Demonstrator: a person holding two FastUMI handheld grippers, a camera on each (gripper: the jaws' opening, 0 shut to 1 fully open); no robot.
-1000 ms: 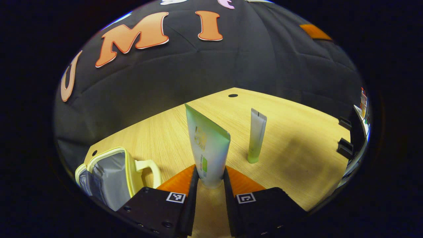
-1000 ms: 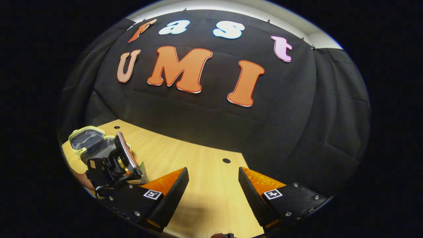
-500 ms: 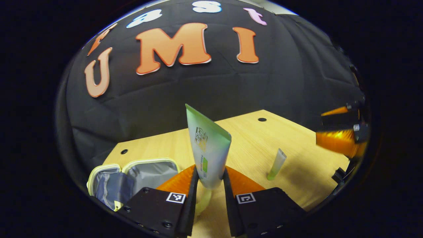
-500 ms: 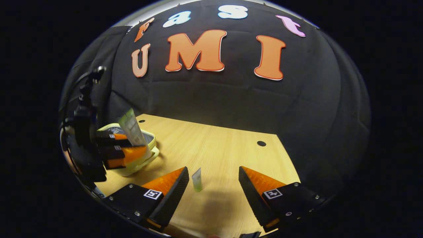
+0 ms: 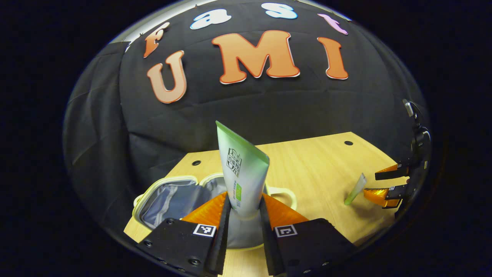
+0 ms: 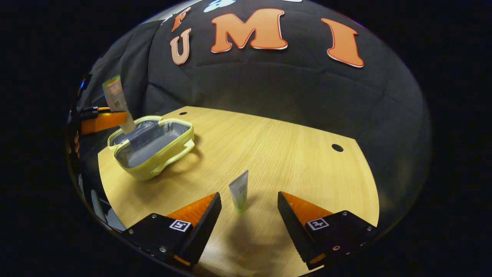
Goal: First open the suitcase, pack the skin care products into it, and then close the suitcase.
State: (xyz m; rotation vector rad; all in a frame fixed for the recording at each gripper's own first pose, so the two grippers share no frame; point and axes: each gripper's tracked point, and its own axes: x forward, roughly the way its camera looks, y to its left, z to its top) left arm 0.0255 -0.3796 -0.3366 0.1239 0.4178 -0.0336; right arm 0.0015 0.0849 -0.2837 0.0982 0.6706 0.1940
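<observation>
My left gripper (image 5: 244,207) is shut on a large green-and-white tube (image 5: 242,169), held upright above the open pale-yellow suitcase (image 5: 173,194). In the right gripper view that suitcase (image 6: 153,144) lies open at the table's left with its grey lining showing, and the left gripper (image 6: 103,119) holds the large tube (image 6: 115,102) over its far edge. A small green tube (image 6: 239,191) stands upright on the table just ahead of my open right gripper (image 6: 249,202), between its fingers' line but apart from them. The left gripper view shows the small tube (image 5: 355,188) beside the right gripper (image 5: 386,184).
The wooden table (image 6: 284,154) has round holes near its far edge, one at the right (image 6: 337,147) and one at the left (image 6: 183,113). The black cloth wall stands close behind the table. Open tabletop lies between the suitcase and the small tube.
My left gripper has carried the large tube leftward until it hangs over the open suitcase. My right gripper has lowered and moved in toward the small tube, which now stands between its open fingers.
</observation>
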